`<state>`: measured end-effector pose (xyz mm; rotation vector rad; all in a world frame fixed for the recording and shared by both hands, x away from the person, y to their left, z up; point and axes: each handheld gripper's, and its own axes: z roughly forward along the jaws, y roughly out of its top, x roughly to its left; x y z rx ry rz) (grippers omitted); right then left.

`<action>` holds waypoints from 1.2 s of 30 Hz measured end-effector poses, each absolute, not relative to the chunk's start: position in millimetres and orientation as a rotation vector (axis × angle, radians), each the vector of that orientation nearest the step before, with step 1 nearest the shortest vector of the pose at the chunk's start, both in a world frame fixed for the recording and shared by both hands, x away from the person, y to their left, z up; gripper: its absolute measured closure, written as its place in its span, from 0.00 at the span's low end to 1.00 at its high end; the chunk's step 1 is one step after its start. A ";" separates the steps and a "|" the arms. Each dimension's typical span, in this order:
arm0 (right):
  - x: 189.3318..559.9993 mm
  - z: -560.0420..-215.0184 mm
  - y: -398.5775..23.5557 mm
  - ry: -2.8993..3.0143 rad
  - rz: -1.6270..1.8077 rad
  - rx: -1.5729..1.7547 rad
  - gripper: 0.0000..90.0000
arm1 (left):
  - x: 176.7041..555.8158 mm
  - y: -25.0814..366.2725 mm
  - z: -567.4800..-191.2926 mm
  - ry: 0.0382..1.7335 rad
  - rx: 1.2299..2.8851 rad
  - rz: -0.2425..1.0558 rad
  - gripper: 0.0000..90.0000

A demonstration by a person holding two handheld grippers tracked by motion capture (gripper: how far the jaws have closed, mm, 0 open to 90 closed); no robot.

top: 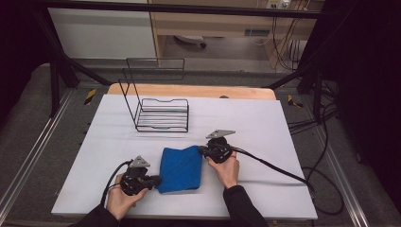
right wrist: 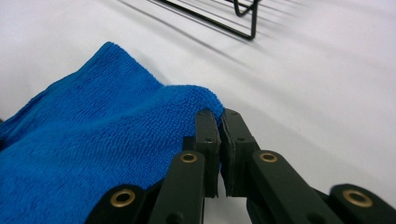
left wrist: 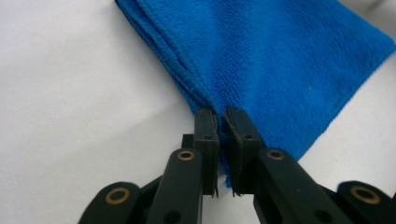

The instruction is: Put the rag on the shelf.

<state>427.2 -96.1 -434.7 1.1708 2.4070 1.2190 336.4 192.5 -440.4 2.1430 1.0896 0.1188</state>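
- Left hand-held gripper [top: 153, 180]: jaws pinched shut on near left corner of blue cloth [top: 180, 168], folded edge layers clamped between pads [left wrist: 207, 135].
- Right hand-held gripper [top: 202, 150]: jaws closed tight on far right corner of blue cloth, terry fabric bunched at fingertips [right wrist: 207, 126].
- Blue cloth: folded, flat on desk [top: 265, 123], spanning between both hand-held grippers.
- Hands [top: 226, 169]: one behind each hand-held gripper, dark sleeves, cable trailing from each.
- Black wire rack [top: 161, 113]: beyond the hand-held grippers, well apart from cloth, upright on desk.
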 end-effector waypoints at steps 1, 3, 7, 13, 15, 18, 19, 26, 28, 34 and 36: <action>431.0 -435.5 -94.0 2.418 1.216 1.155 0.96 | 335.7 192.3 -440.6 1.089 2.143 0.121 0.90; 436.0 -438.0 -92.8 2.448 1.180 1.154 0.95 | 335.2 192.2 -441.0 1.083 2.138 0.131 0.88; 433.1 -438.5 -94.4 2.469 1.105 1.151 0.95 | 335.2 192.3 -441.1 1.074 2.144 0.139 0.85; 427.4 -432.2 -98.4 2.443 1.089 1.108 0.80 | 339.2 194.0 -437.5 1.064 2.131 0.140 0.70; 423.6 -427.7 -104.0 2.428 1.147 1.106 0.73 | 352.3 199.2 -429.8 1.072 2.107 0.188 0.62; 414.6 -420.5 -115.5 2.401 1.185 1.101 0.60 | 373.1 202.3 -422.3 1.093 2.082 0.216 0.51; 411.2 -419.1 -120.0 2.393 1.203 1.092 0.56 | 373.1 202.3 -422.3 1.093 2.082 0.216 0.46; 388.6 -418.0 -150.9 2.349 1.270 1.127 0.37 | 425.3 187.9 -422.4 1.163 2.070 0.261 0.42; 384.6 -418.4 -158.5 2.333 1.289 1.143 0.35 | 435.2 184.5 -427.2 1.175 2.068 0.256 0.44; 385.0 -425.2 -163.3 2.327 1.301 1.178 0.33 | 445.7 176.3 -440.1 1.172 2.114 0.252 0.52; 385.7 -427.3 -161.2 2.336 1.317 1.188 0.33 | 446.7 175.2 -442.4 1.163 2.112 0.248 0.56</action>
